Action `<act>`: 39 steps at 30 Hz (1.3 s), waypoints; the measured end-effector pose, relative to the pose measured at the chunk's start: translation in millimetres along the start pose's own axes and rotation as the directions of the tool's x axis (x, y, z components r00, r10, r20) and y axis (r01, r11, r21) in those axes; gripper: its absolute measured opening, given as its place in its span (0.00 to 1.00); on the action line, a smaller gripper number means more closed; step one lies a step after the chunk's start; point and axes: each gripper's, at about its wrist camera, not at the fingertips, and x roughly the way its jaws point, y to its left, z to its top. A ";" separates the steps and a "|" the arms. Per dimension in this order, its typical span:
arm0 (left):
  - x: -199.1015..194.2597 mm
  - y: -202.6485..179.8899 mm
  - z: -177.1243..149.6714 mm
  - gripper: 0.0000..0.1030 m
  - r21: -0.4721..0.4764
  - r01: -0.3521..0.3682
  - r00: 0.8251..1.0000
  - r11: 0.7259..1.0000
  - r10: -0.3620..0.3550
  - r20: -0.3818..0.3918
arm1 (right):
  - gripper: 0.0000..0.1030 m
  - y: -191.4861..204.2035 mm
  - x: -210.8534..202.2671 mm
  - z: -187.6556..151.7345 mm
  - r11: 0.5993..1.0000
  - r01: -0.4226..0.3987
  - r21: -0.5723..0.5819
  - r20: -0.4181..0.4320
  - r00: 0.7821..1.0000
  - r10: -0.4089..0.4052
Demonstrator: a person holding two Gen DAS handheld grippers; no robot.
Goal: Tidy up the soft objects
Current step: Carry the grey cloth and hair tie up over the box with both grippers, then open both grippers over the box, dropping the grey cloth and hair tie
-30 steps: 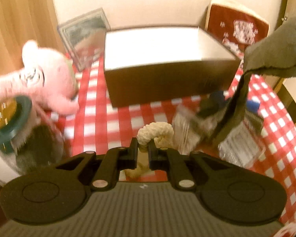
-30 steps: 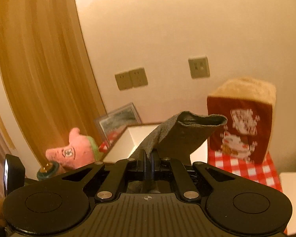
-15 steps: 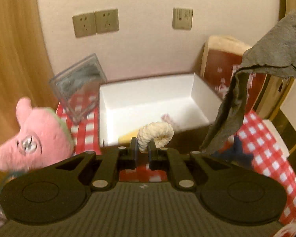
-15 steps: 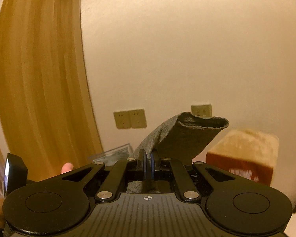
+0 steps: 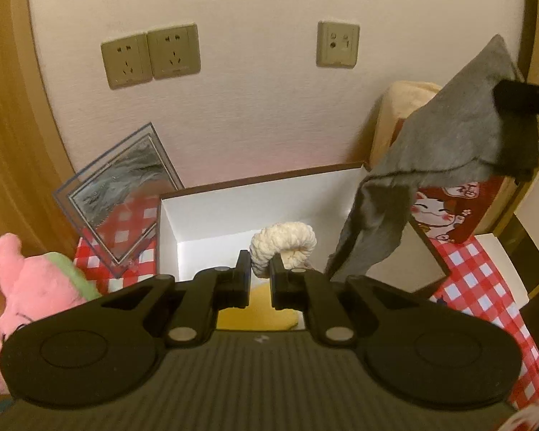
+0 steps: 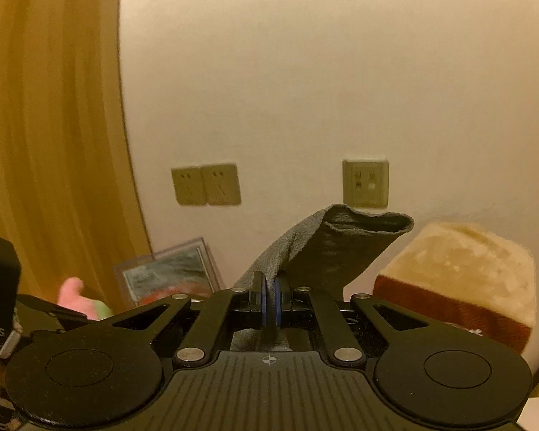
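Since a second ago both hand-held grippers have risen from the checked tabletop and come forward over the open white box (image 5: 255, 212). The left hand-held gripper (image 5: 259, 269) pinches a cream scrunchie (image 5: 283, 242), a puffy, ribbed fabric ring, which hangs above the box's interior. On the box floor below lies something yellow (image 5: 255, 314), partly hidden by the gripper body. The right hand-held gripper (image 6: 269, 300) is pressed together on a grey cloth (image 6: 336, 248); it is thin, felt-like and frayed at the edges, and in the left wrist view it drapes down over the box's right wall.

Around the box: a clear, flat framed panel (image 5: 120, 197) leans tilted against the wall at its left, with a pink plush toy (image 5: 28, 294) nearer the camera. A red cushion with a cream fleecy top (image 6: 456, 276) and lucky-cat print stands at the right, behind the hanging cloth. The red-and-white checked tabletop (image 5: 481, 287) shows beside the box. Three beige wall sockets (image 5: 151, 55) sit on the textured wall above.
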 end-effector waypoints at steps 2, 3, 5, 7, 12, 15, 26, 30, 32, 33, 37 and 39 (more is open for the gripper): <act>13.1 1.4 3.6 0.09 0.002 -0.003 1.000 1.000 0.003 -0.014 | 0.04 -4.0 19.2 -2.1 1.000 0.008 0.001 -0.024 1.000 -0.008; 20.3 2.4 5.4 0.09 0.003 -0.005 1.000 1.000 0.005 -0.023 | 0.04 -6.0 27.7 -3.6 1.000 0.011 0.001 -0.034 0.999 -0.011; 32.8 6.4 8.0 0.09 0.004 -0.004 0.999 1.000 0.004 -0.036 | 0.04 -9.2 47.4 -6.7 1.000 0.014 0.002 -0.062 0.998 -0.014; 45.4 10.8 9.3 0.09 0.006 -0.003 0.999 1.000 0.003 -0.048 | 0.05 -10.9 64.9 -10.0 1.000 0.022 -0.008 -0.087 0.996 -0.022; 73.3 21.0 9.7 0.09 0.002 -0.003 0.997 1.000 0.003 -0.082 | 0.17 -9.7 115.9 -27.2 0.999 -0.004 -0.038 -0.251 0.968 -0.005; 89.9 25.4 8.9 0.09 0.005 -0.008 0.994 1.000 0.009 -0.108 | 0.33 -10.9 134.6 -42.3 0.999 -0.003 -0.041 -0.291 0.957 -0.009; 126.8 36.8 4.5 0.09 -0.007 -0.017 0.985 1.000 0.015 -0.174 | 0.38 -32.4 143.9 -63.2 0.996 -0.007 0.088 -0.341 0.939 0.036; 134.2 38.3 5.9 0.10 -0.003 -0.019 0.983 1.000 0.018 -0.182 | 0.39 -36.1 142.4 -63.5 0.995 0.003 0.102 -0.345 0.938 0.033; 138.4 39.7 8.1 0.11 -0.003 -0.018 0.983 1.000 0.017 -0.185 | 0.41 -37.5 142.4 -63.6 0.994 0.006 0.109 -0.344 0.938 0.033; 139.6 39.9 9.2 0.13 -0.005 -0.017 0.983 1.000 0.016 -0.183 | 0.43 -38.2 142.2 -63.6 0.993 0.005 0.115 -0.344 0.938 0.035; 141.6 41.6 13.8 0.40 -0.014 -0.024 0.986 1.000 0.021 -0.166 | 0.51 -39.8 138.4 -63.1 0.992 0.007 0.127 -0.333 0.942 0.036; 141.1 42.3 15.2 0.43 -0.017 -0.025 0.987 1.000 0.022 -0.159 | 0.54 -40.5 136.1 -63.4 0.991 0.007 0.132 -0.331 0.943 0.037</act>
